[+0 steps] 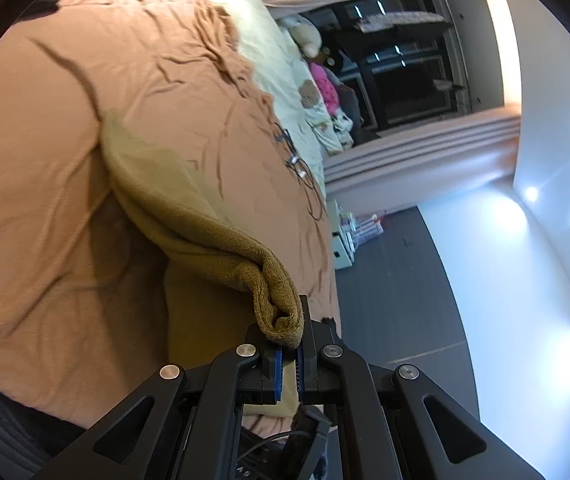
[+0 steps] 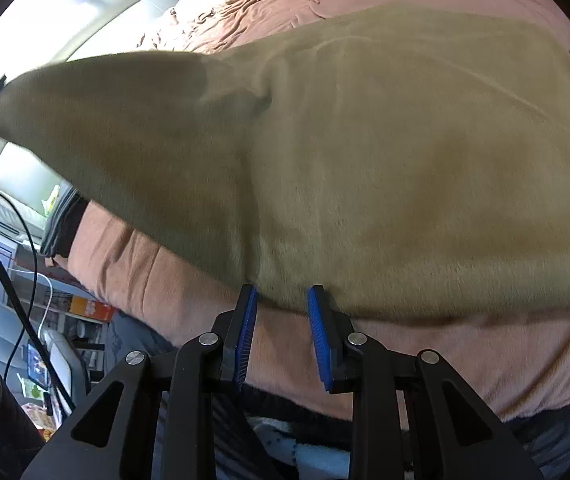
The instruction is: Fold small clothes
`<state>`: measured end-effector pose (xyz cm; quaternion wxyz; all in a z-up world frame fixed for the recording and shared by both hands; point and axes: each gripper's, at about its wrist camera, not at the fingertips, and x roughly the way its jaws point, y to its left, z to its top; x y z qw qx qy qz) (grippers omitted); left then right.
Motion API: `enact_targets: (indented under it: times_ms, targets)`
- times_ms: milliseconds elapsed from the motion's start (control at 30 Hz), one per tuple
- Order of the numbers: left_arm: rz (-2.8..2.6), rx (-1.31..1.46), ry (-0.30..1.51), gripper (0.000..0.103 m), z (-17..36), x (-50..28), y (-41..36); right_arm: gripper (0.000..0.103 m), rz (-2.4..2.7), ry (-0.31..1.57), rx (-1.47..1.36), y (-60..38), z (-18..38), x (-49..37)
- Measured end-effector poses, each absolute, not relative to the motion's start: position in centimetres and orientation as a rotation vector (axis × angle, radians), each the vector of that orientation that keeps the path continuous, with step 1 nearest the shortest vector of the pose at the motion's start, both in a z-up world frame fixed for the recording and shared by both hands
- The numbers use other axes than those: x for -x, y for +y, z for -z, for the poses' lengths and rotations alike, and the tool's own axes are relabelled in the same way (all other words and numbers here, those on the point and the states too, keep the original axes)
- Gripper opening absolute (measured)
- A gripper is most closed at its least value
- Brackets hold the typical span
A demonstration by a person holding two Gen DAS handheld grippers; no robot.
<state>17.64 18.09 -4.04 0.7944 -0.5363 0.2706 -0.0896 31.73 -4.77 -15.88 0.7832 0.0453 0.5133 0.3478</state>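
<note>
Pinching one bunched corner of the tan cloth (image 1: pixel 189 216), the left gripper (image 1: pixel 290 346) has its blue pads clenched on the fabric at the lower middle of the left wrist view. From there the cloth runs up and to the left across the pink bedspread (image 1: pixel 45 160), so its lifted edge trails away from the jaws toward the upper left of the frame.

From the right wrist view the cloth (image 2: pixel 385 152) fills most of the frame, with one corner raised at the far left, where a dark edge of the other tool shows. The right gripper (image 2: pixel 281 300) stands released, jaws parted, its fingertips right at the cloth's near hem in the lower middle of the frame, nothing between the pads. The bedspread (image 2: pixel 157 280) shows beneath.

My guess is the fold turns on this: the held corner is on the left, the free hem lies straight ahead of the right jaws, so the right hand is nearer that edge.
</note>
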Motion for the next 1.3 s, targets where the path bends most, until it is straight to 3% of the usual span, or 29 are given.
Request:
enact_targets:
  times_ms: [667, 833, 1200, 1267, 1300]
  targets:
    - [0.315, 1.014, 0.72, 0.004, 2.8, -24.6, 8.1, 0.026, -0.699, 0.953, -0.258, -15.0, 12.0, -31.3]
    - [0.341, 0.988, 0.769, 0.004, 3.5, -26.2, 5.4, 0.061, -0.666, 0.901, -0.268, -16.9, 11.5, -30.7]
    - [0.385, 0.936, 0.916, 0.004, 7.0, -30.6, -1.0, 0.062, -0.631, 0.917, -0.331, -20.8, 12.6, -30.0]
    - [0.381, 0.933, 0.948, 0.013, 8.0, -31.0, -1.9, 0.062, -0.627, 0.925, -0.336, -21.3, 12.6, -30.0]
    - [0.394, 0.941, 0.961, 0.025, 8.6, -31.2, -2.1, 0.062, -0.625, 0.928, -0.333, -21.4, 12.6, -29.9]
